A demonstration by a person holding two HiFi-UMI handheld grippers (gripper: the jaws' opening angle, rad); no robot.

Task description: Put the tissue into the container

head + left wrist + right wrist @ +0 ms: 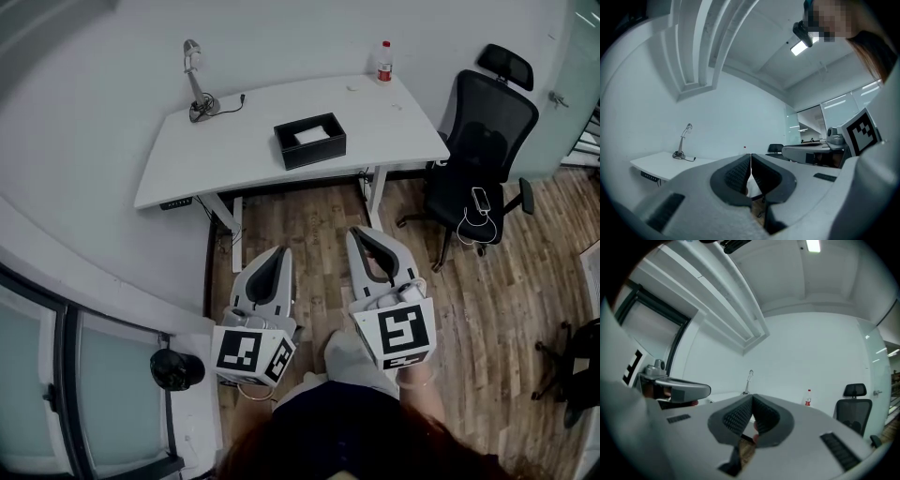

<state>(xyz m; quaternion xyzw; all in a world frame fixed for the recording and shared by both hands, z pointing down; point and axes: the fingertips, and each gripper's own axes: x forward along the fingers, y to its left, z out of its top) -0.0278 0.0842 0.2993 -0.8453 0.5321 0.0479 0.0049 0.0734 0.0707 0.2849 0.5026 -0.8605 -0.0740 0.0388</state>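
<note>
The left gripper (pixel 277 253) and right gripper (pixel 362 232) both have their jaws pressed together, empty, well short of the desk (pixel 234 150). The container (pixel 310 156) there holds something white, probably the tissue (pixel 310 136).

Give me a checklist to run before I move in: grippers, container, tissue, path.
1. Left gripper ready: jaws together, nothing between them. Ok for the approach; open before grasping.
2. Right gripper ready: jaws together, nothing held. Ok, same note.
3. Black container accessible: sits flat on the white desk, top open. Ok.
4. Tissue located: cannot tell. Something white lies inside the container; no loose tissue is clear on the desk.
5. Within reach: not ok. Both grippers are over the wooden floor, short of the desk.
6. Obstacles: lamp and bottle stand near the far edge, apart from the container. Ok.
</note>
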